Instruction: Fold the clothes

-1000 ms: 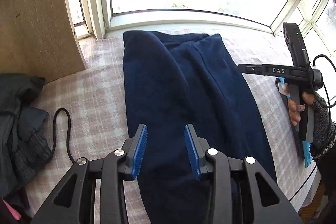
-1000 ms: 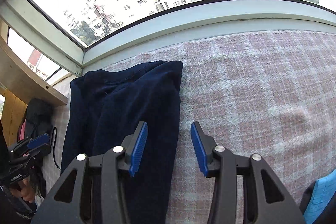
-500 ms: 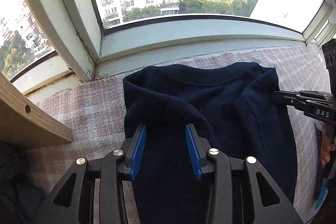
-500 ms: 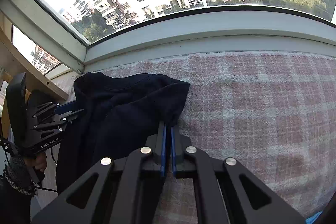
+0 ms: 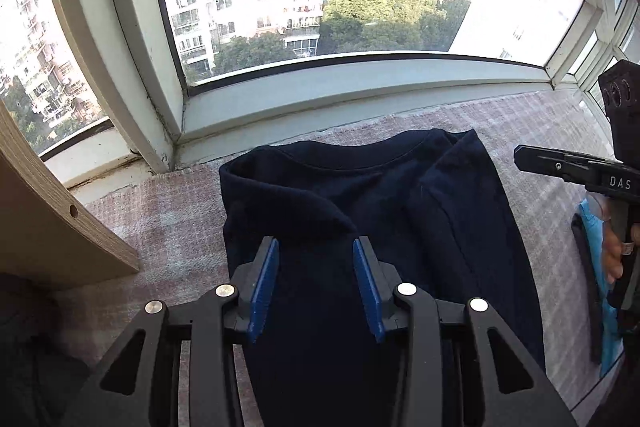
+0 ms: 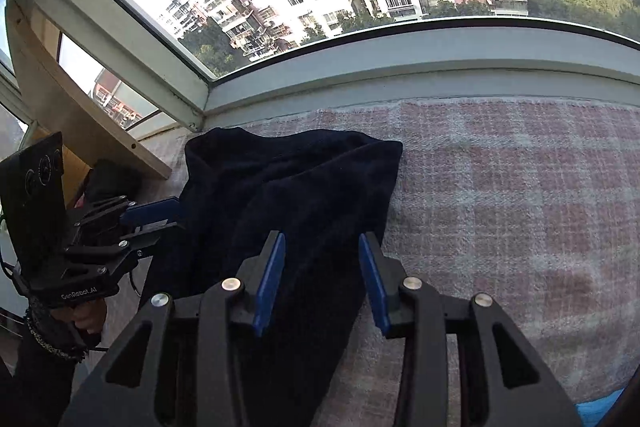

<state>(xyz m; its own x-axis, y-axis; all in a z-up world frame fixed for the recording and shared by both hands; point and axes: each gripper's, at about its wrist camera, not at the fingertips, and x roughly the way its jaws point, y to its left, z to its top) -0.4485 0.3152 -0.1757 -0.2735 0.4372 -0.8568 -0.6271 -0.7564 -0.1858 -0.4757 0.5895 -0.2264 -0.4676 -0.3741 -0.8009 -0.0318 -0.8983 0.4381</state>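
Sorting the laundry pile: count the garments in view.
3, maybe more hidden: navy garment centre on the blanket, light blue garment at its right, dark clothing under the wooden board at left.

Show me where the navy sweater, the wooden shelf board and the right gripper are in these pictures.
navy sweater (image 5: 460, 211), left wrist view, on its folded right half.
wooden shelf board (image 5: 48, 227), left wrist view, on its flat side.
right gripper (image 6: 322, 279), right wrist view, midway between its fingertips.

Left tool (image 5: 316, 283) pitched steeply down, blue pads (image 5: 262, 291) parted, nothing pinched between them. Right tool (image 6: 322, 277) also angled down; its jaws have just been opening, pads apart, not clamping anything. A hand (image 6: 86, 317) grips the left tool's handle, dark knit cuff at the wrist.
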